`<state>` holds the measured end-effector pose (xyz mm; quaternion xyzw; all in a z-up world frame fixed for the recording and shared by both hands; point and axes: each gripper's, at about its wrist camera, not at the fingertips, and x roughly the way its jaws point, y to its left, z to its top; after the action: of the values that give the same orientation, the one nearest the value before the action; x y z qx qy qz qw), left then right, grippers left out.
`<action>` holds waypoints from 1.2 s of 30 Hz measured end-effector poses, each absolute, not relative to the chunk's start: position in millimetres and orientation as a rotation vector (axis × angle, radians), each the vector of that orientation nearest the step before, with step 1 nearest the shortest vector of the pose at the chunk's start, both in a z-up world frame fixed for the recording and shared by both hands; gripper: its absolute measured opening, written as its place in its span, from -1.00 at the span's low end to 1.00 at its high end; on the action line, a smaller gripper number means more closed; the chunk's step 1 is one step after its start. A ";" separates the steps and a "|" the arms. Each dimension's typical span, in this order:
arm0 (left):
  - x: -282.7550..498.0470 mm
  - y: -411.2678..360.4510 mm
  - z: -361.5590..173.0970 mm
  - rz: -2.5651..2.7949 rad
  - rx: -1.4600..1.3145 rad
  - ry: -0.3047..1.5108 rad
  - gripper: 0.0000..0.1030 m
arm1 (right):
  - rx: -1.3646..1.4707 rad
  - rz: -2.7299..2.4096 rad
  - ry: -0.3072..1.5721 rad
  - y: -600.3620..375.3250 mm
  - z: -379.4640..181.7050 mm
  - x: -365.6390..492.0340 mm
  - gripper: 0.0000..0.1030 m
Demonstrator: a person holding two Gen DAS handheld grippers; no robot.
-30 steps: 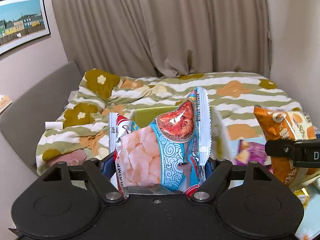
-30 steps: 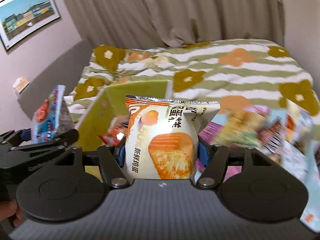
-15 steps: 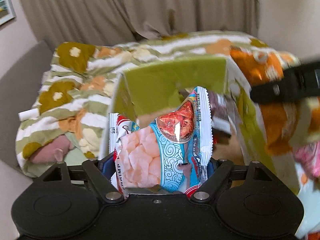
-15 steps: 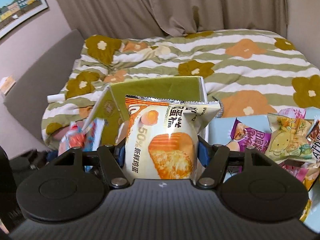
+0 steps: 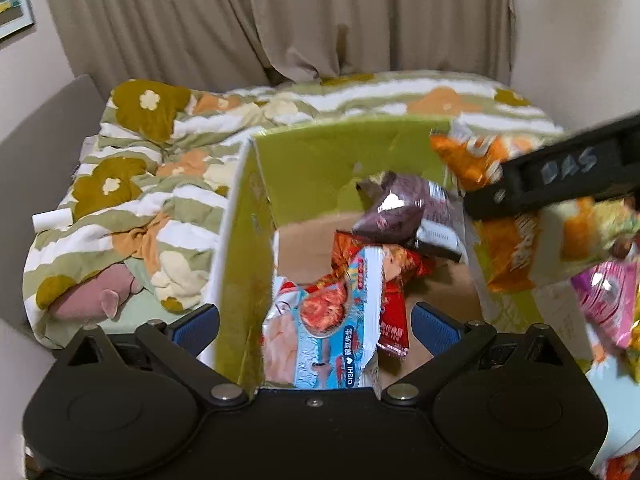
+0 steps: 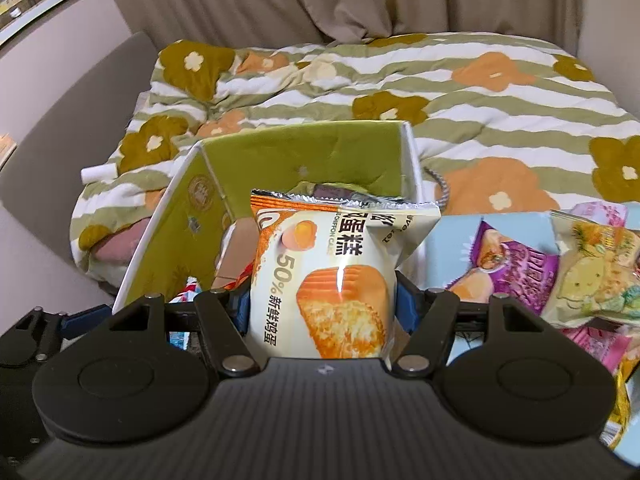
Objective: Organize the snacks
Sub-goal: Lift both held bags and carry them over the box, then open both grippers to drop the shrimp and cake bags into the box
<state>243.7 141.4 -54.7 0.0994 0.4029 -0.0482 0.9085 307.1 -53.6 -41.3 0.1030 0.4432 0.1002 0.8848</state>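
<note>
Snacks go in the green box (image 5: 340,160): the left gripper (image 5: 316,326) is opening, dropping the shrimp chips (image 5: 324,332) inside, while the right gripper (image 6: 322,306) pinches the cake bag (image 6: 332,280), waiting above.

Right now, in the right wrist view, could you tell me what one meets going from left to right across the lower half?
Left tool → green box → chiffon cake packet, held in the right tool → purple snack packet → yellow snack packet.
</note>
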 end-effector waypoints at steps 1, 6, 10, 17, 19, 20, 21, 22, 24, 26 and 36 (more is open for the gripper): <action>242.2 143.4 -51.1 -0.089 0.193 0.823 1.00 | 0.211 0.225 0.924 -51.5 -41.4 307.5 0.57; 238.4 148.1 -44.9 -0.034 0.162 0.817 1.00 | 0.199 0.297 0.964 -41.6 -50.0 313.5 0.58; 238.1 147.8 -46.0 -0.003 0.146 0.821 1.00 | 0.181 0.317 1.008 -37.0 -61.6 319.4 0.62; 235.1 149.9 -52.2 0.027 0.123 0.839 1.00 | 0.230 0.329 1.001 -46.1 -69.2 316.2 1.00; 234.4 151.4 -53.1 0.034 0.117 0.841 1.00 | 0.228 0.322 0.991 -48.8 -69.2 314.3 1.00; 234.0 151.9 -53.2 0.035 0.114 0.842 1.00 | 0.226 0.318 0.984 -49.6 -69.0 312.7 1.00; 233.3 152.4 -53.0 0.036 0.112 0.842 1.00 | 0.224 0.315 0.974 -50.7 -68.6 310.7 1.00; 232.5 152.3 -52.3 0.038 0.112 0.841 1.00 | 0.223 0.312 0.965 -51.6 -67.9 309.2 1.00; 231.8 151.9 -49.6 0.040 0.114 0.835 1.00 | 0.214 0.306 0.944 -53.3 -65.7 305.7 1.00; 228.8 151.3 -46.5 0.038 0.117 0.822 1.00 | 0.203 0.304 0.930 -54.1 -61.5 302.3 1.00; 207.4 145.9 -27.9 0.007 0.141 0.760 1.00 | 0.219 0.286 0.860 -63.1 -38.1 275.8 1.00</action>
<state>207.4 145.9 -27.9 0.0687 0.3705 0.0034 0.9263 275.8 -63.1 -38.1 0.1055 0.4145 0.1378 0.8934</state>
